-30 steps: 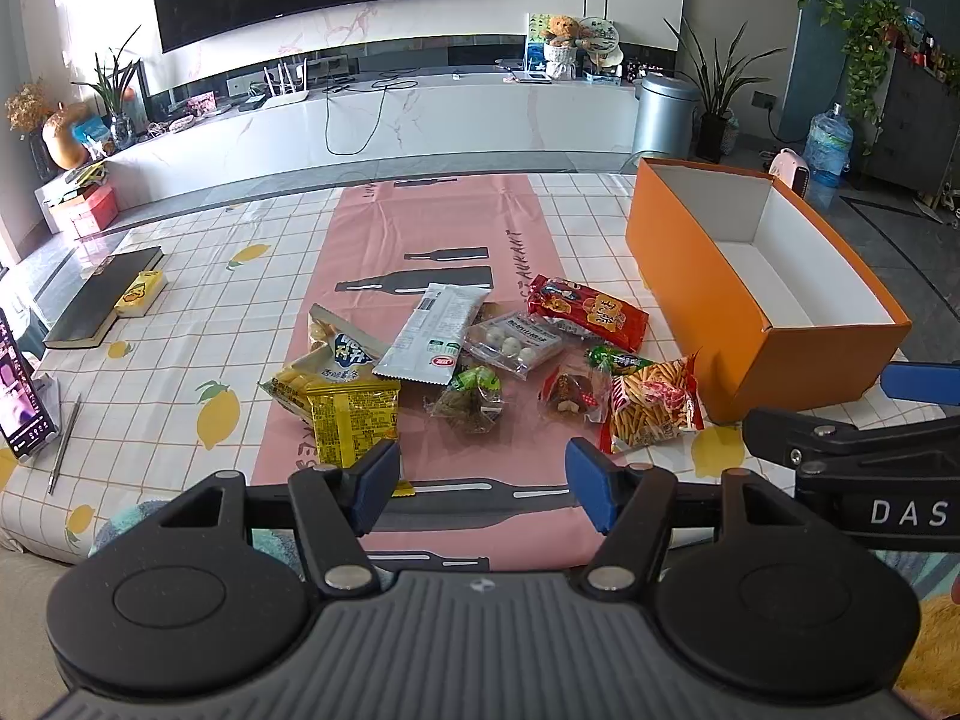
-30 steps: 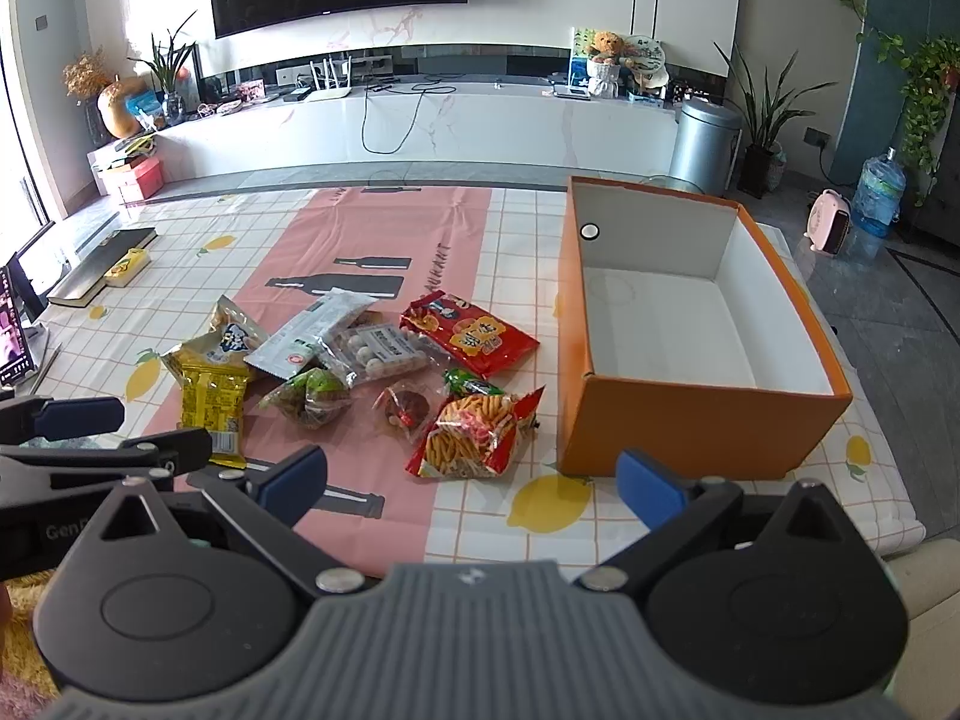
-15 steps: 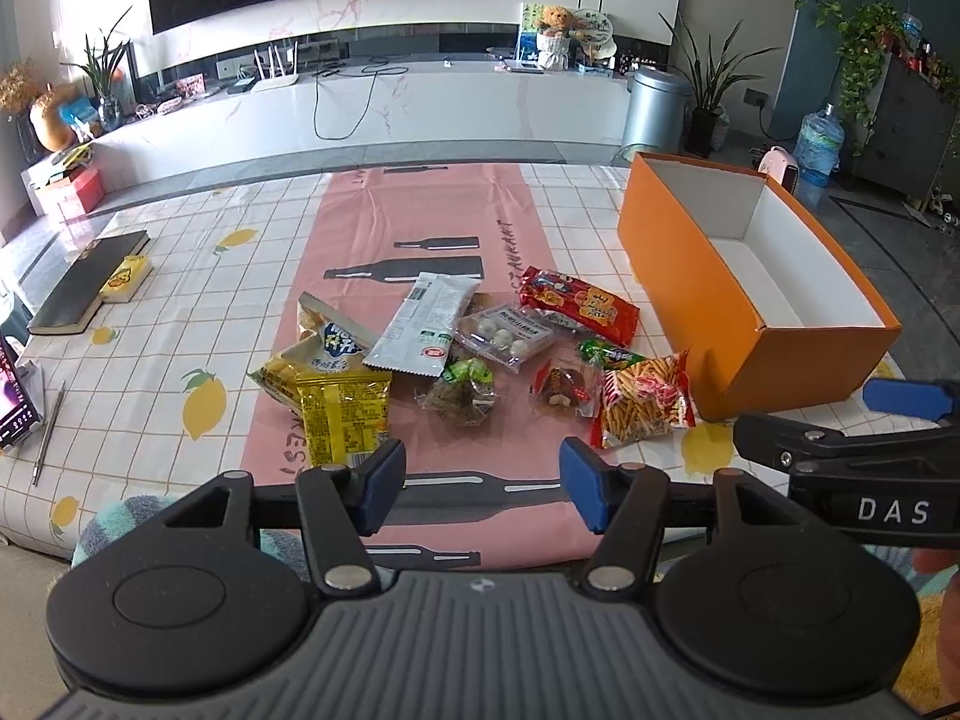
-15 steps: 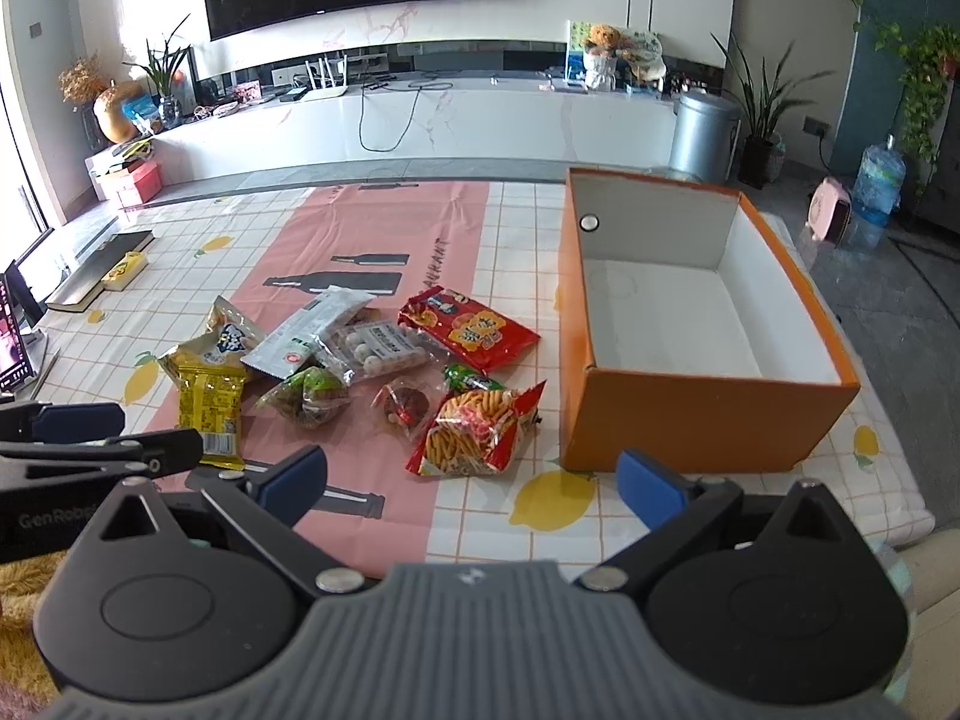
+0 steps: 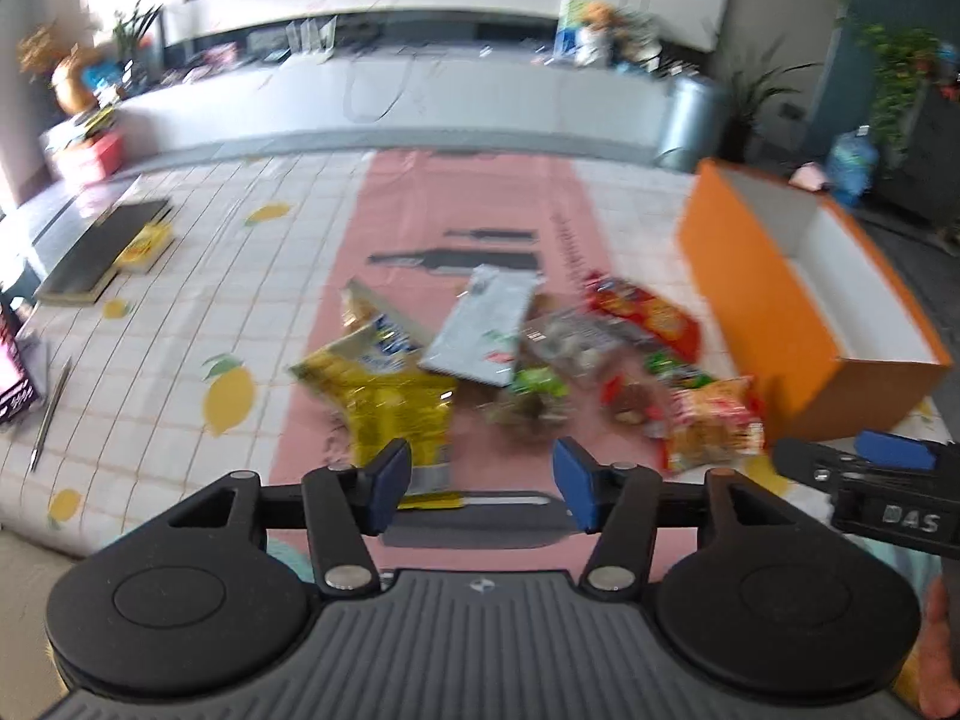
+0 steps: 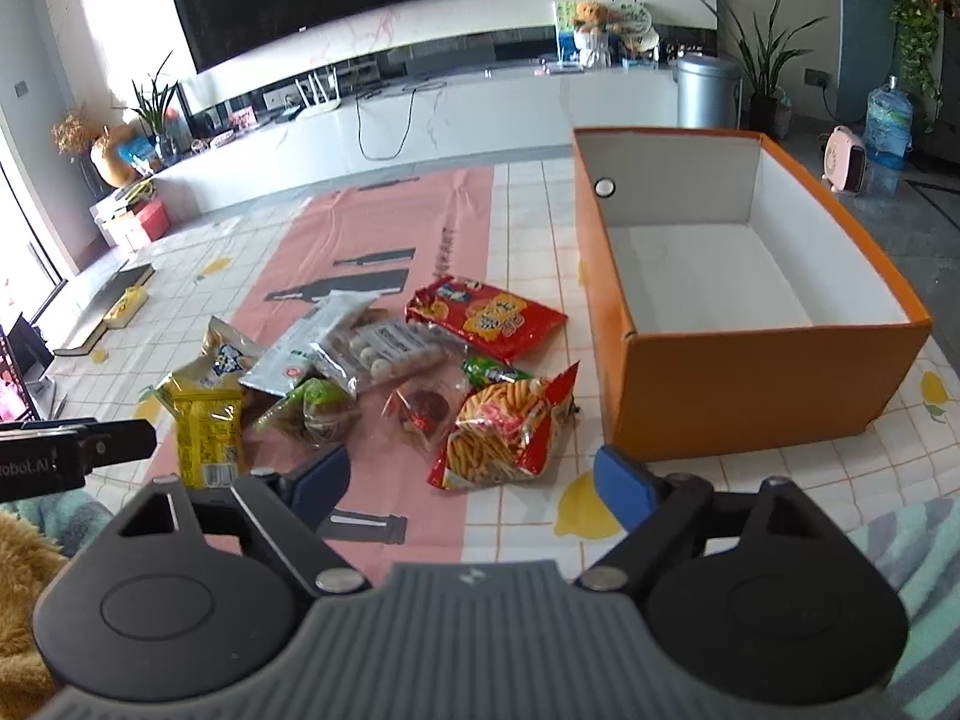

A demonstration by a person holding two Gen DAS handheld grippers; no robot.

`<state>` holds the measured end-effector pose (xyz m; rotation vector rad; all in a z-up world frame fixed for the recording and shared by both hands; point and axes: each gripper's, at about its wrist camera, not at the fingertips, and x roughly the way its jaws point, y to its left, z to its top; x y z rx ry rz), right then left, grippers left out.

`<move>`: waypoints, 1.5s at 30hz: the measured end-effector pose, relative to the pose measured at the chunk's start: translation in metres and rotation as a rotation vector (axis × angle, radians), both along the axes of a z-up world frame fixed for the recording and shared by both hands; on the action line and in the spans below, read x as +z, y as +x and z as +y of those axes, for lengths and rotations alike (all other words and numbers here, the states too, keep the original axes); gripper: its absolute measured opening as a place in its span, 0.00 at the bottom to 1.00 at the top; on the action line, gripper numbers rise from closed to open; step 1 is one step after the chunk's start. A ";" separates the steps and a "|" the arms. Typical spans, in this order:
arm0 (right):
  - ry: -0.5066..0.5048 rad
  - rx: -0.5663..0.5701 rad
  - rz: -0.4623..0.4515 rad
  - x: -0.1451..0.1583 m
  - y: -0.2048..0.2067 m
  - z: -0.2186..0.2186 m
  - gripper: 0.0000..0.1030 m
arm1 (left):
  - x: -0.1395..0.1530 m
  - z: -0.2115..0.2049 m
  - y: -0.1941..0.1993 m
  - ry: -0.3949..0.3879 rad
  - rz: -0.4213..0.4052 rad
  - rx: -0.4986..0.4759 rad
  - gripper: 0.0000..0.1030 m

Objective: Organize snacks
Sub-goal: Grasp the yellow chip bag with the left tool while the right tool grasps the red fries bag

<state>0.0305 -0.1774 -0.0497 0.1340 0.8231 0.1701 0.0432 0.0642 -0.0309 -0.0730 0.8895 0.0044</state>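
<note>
Several snack packets lie in a loose pile on the pink strip of the tablecloth: a yellow bag [image 6: 207, 429], a white packet [image 6: 300, 348], a clear pack of white balls [image 6: 384, 351], a red bag [image 6: 489, 318] and a bag of orange sticks [image 6: 504, 420]. An empty orange box [image 6: 762, 384] stands to their right. My left gripper [image 5: 483, 483] is open and empty just short of the yellow bag [image 5: 399, 411]. My right gripper [image 6: 474, 480] is open and empty just short of the orange-stick bag.
A dark book with a yellow pack [image 5: 99, 255] lies at the table's far left, a pen [image 5: 51, 417] and a phone [image 5: 15, 360] at the left edge. A white TV counter [image 6: 420, 114] and a metal bin [image 6: 705, 93] stand beyond the table.
Both grippers have moved forward and down toward the snack pile. The left view is now motion-blurred. Both stay open and the snacks have not moved.
</note>
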 end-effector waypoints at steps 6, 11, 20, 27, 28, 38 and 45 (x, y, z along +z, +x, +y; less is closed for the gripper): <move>-0.035 -0.008 0.073 -0.021 0.033 0.008 0.83 | -0.021 0.018 0.026 -0.012 0.083 0.066 0.78; -0.039 -0.006 0.109 -0.041 0.056 0.016 0.83 | -0.039 0.027 0.052 -0.016 0.163 0.113 0.79; -0.132 -0.018 0.104 -0.064 0.085 0.030 0.83 | -0.073 0.020 0.081 0.054 0.251 0.116 0.79; -0.179 -0.009 0.110 -0.079 0.094 0.038 0.78 | -0.088 0.023 0.090 0.051 0.275 0.135 0.79; -0.185 -0.010 0.110 -0.081 0.095 0.039 0.77 | -0.089 0.024 0.090 0.045 0.273 0.137 0.79; -0.213 -0.001 0.098 -0.085 0.094 0.037 0.58 | -0.089 0.021 0.089 0.037 0.252 0.102 0.58; -0.189 0.017 0.092 -0.080 0.089 0.032 0.51 | -0.078 0.017 0.080 0.032 0.223 0.089 0.57</move>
